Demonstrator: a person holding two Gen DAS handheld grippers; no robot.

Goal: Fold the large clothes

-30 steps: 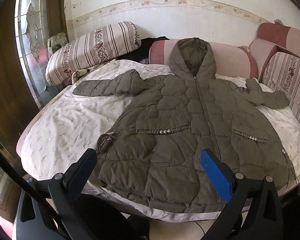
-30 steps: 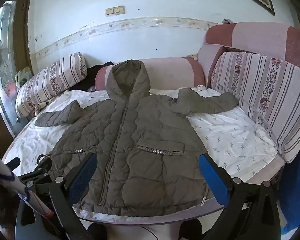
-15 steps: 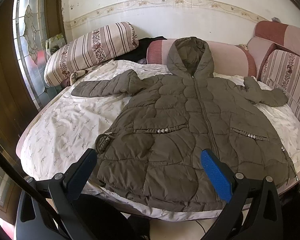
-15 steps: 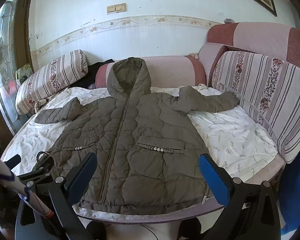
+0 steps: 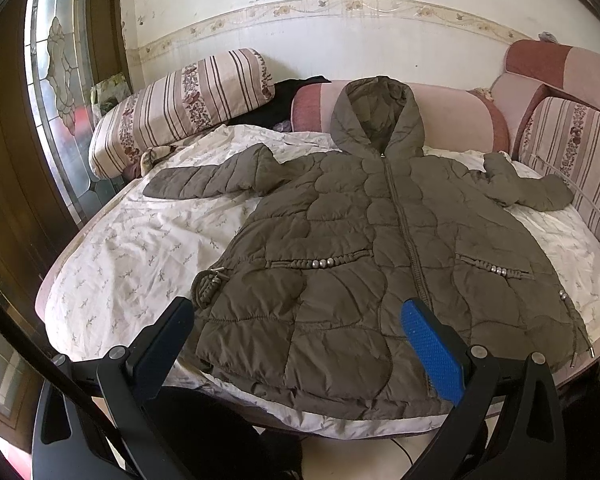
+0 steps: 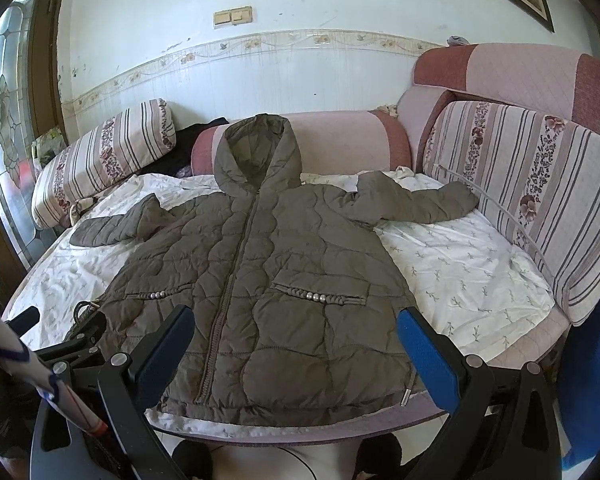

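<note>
Lying front-up and zipped across a bed covered with a white sheet printed with small grey sprigs is a large olive-brown quilted hooded coat, its hem close to the near edge of the mattress and its hood propped against a pink and dusty-red bolster cushion at the far side. Both sleeves are spread outward: one reaches toward a striped floral bolster pillow beside a leaded stained-glass panel, the other ends near a striped floral back cushion along the opposite side. Two slanted pockets trimmed with braid and small metal studs sit on either side of the central zip, and a drawcord toggle hangs at the hem corner. A dark garment lies bunched behind the striped pillow. The left gripper hovers short of the coat's hem with its black fingers spread wide apart and nothing between them, one finger carrying a blue textured pad. The right gripper is likewise held off the near edge of the bed, fingers wide apart and empty, with blue pads facing inward. In the right wrist view, part of the other gripper's black frame shows at the lower edge, next to a white sleeve with a dark and red pattern. Cream wall switches sit above a floral border strip on the white wall.
</note>
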